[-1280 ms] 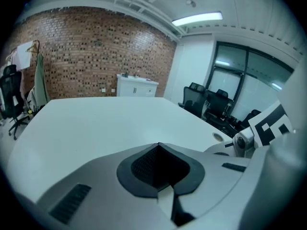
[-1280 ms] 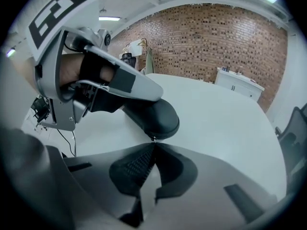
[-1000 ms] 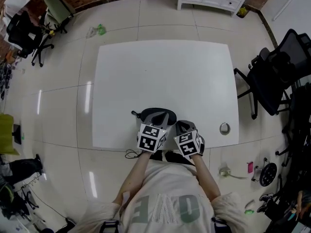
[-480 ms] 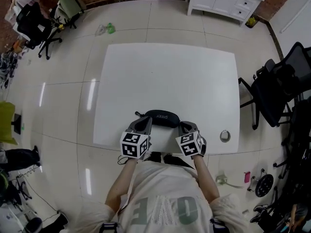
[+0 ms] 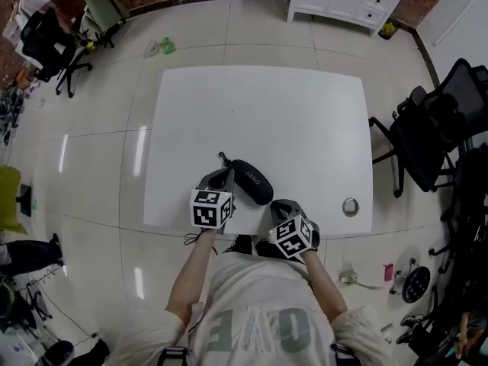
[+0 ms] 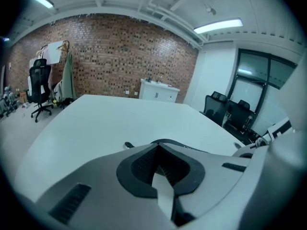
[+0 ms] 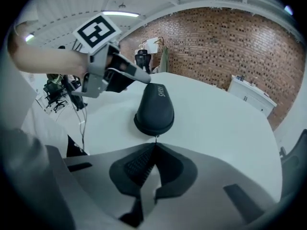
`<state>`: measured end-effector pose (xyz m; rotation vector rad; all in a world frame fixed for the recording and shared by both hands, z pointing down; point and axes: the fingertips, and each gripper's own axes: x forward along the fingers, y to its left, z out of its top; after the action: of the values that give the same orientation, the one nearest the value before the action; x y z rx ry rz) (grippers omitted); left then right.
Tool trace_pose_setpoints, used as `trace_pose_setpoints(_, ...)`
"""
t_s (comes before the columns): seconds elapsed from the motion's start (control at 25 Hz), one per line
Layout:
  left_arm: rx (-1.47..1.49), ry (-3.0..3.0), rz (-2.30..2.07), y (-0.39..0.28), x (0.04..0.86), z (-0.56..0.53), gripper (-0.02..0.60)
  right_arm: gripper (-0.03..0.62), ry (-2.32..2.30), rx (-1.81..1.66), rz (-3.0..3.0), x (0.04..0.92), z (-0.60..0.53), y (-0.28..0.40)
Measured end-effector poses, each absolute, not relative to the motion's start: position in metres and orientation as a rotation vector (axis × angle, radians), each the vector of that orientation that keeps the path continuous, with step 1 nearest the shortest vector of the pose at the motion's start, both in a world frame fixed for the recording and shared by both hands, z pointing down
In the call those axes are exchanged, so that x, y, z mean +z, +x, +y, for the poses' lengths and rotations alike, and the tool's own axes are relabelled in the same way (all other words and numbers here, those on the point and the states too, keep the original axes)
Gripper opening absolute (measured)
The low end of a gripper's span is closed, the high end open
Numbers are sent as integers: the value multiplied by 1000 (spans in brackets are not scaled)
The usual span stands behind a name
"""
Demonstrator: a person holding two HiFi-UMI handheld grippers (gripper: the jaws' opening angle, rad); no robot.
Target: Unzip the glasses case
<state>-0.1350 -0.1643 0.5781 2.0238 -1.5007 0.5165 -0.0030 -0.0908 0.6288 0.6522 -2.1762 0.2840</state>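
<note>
Jaws pressed together, the left gripper [image 6: 157, 146] sits at the far-left end of the glasses case [image 5: 251, 181]. The case lies by the desk's [image 5: 290, 120] near edge, long axis slanting far-left to near-right. The right gripper [image 7: 154, 145] pinches a thin tab [image 7: 156, 139] at its near-right end.

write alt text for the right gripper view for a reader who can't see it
A black glasses case lies on a white table, its thin zipper pull reaching the shut tips of the right hand-held gripper in the foreground. The left hand-held gripper meets the case's far end.
</note>
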Motion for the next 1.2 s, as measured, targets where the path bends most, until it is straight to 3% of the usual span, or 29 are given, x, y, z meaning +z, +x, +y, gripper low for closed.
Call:
trace_pose_setpoints(0.4, 549, 2161, -1462, -100, 553, -193, 5, 0, 439, 193, -2260, 622, -53, -53)
trace_pose_setpoints(0.68, 736, 2213, -1347, -66, 569, -158, 5, 0, 426, 228, -2261, 625, -51, -59)
trace_pose_setpoints(1.2, 688, 2224, -1315, -63, 576, -154, 5, 0, 469, 271, -2223, 624, -62, -39)
